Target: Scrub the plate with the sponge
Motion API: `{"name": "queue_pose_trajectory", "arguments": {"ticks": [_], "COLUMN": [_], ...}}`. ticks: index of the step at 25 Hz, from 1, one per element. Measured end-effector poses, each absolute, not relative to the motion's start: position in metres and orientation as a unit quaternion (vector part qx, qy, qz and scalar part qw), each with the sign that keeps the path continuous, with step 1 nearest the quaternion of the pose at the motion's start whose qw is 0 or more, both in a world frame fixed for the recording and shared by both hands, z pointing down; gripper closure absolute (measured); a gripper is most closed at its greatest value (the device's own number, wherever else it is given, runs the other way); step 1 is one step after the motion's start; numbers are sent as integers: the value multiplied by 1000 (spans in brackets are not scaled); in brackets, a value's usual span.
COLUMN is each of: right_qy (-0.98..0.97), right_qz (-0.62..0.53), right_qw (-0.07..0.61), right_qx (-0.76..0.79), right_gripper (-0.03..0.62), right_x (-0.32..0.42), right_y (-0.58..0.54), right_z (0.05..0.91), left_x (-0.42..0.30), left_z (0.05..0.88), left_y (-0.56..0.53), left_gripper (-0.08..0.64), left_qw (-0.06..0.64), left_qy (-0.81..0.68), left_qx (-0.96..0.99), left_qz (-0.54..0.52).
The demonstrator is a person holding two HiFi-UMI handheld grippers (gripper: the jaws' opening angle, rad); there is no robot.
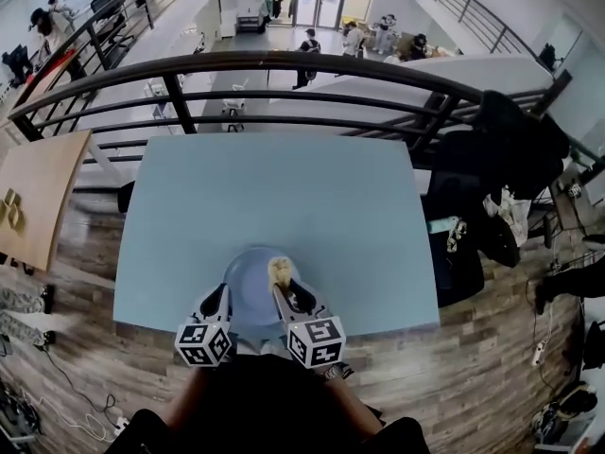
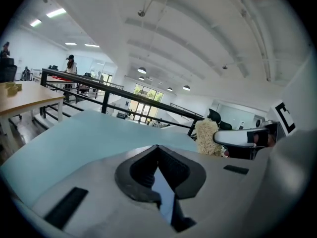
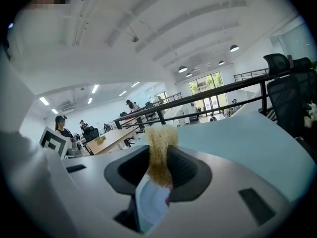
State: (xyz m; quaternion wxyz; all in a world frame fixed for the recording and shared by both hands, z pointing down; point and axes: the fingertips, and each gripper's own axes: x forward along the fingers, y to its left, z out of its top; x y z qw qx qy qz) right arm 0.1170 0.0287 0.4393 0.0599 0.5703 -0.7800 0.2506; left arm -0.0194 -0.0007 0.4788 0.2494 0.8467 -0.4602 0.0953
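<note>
Left gripper (image 2: pixel 158 150): pressed together on a thin blue edge, which I take to be the rim of the plate (image 1: pixel 248 282). In the head view it meets the plate at about 8 o'clock.
Right gripper (image 3: pixel 159 156): pinching the sponge (image 1: pixel 280 270), whose tan, fibrous body stands up past the jaw tips.
Sponge position: over the plate's inner face at about 1 o'clock from its centre. Contact with the plate cannot be confirmed.
Plate position: at 6 o'clock on the light blue surface (image 1: pixel 274 187), close to the near edge and directly in front of the person.
Surroundings: a dark railing (image 1: pixel 284 64) runs beyond the surface at 12 o'clock. The rest of the surface carries nothing visible.
Risk 1: the plate is held only at its rim, so scrubbing pressure on the far side could lever it out of that pinch.
Risk 2: the near edge is close, so a stroke pulled toward 6 o'clock could carry a loosened plate off it.
Risk 3: the sponge is soft and held in a narrow pinch, so it may fold or slip out under a hard sideways stroke.
</note>
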Motion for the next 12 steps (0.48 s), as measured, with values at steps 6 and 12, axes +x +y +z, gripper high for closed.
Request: {"name": "queue_pose_trajectory", "arguments": {"ticks": [6, 12], "right_qy": [-784, -788], "right_qz": [217, 181], "right_qw": [31, -2], "right_qx": [581, 588], "right_gripper": [480, 480], "right_x": [119, 122], "right_y": [31, 33], "right_z": [407, 375], "left_x": [-14, -16], "left_z": [444, 403], "left_y": [-5, -5], "left_gripper": [557, 557], "left_qw": [218, 179], "left_qy": [-457, -459], "left_qx": [860, 870], "left_qz": [63, 24]}}
